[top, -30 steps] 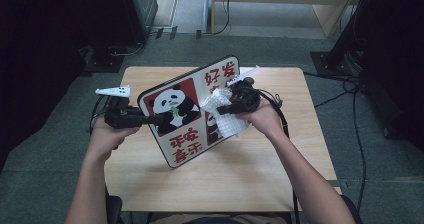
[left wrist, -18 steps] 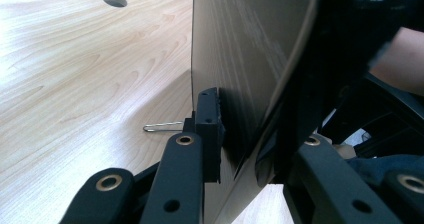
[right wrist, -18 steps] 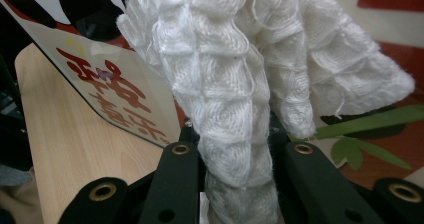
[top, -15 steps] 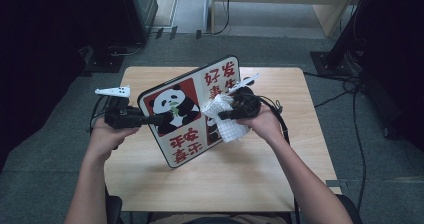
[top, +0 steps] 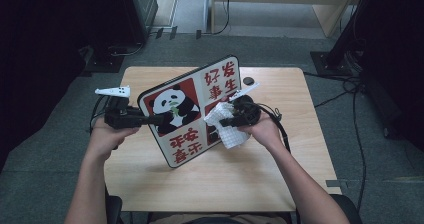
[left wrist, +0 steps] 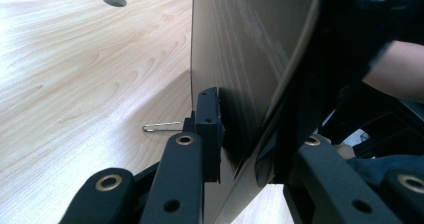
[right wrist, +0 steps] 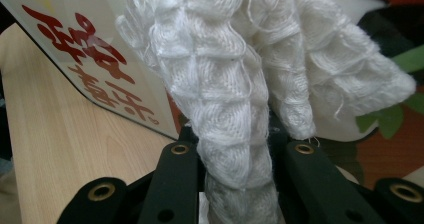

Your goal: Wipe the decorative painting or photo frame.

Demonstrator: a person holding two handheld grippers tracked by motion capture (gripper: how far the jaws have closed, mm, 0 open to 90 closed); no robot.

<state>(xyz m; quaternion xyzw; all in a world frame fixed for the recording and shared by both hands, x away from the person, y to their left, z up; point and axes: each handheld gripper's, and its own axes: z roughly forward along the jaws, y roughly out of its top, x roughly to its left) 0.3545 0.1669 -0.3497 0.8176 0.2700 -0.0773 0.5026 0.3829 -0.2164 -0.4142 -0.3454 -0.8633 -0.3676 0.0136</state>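
White waffle-weave cloth (right wrist: 235, 99): bunching up between the jaws of the right gripper (top: 231, 121), which are clamping down on it; its loose folds are lying against the printed face of the board, over the right-hand panels.
Square panda-print board with red Chinese characters (top: 187, 109): standing tilted on one lower corner above the light wooden table (top: 230, 184), its printed face turning toward the high view.
Left gripper (top: 150, 119): pinching the board's left edge, its jaws closing together on the thin panel; in the left gripper view one black pad (left wrist: 207, 129) is pressing on the plain back of the board while the other jaw is sitting on the printed side.
Right gripper: pressing the cloth against the board's face; in the right gripper view the cloth is filling the gap between both jaws and spilling upward.
Hands: the person's left hand (top: 107, 136) is gripping the left tool level with the board's edge, and the right hand (top: 262, 131) is holding the right tool in front of the board.
Table: showing a round dark hole (top: 248, 80) near its far edge, behind the board.
Small metal clip (left wrist: 162, 127): lying flat on the wood just beside the board's back, in the left gripper view.
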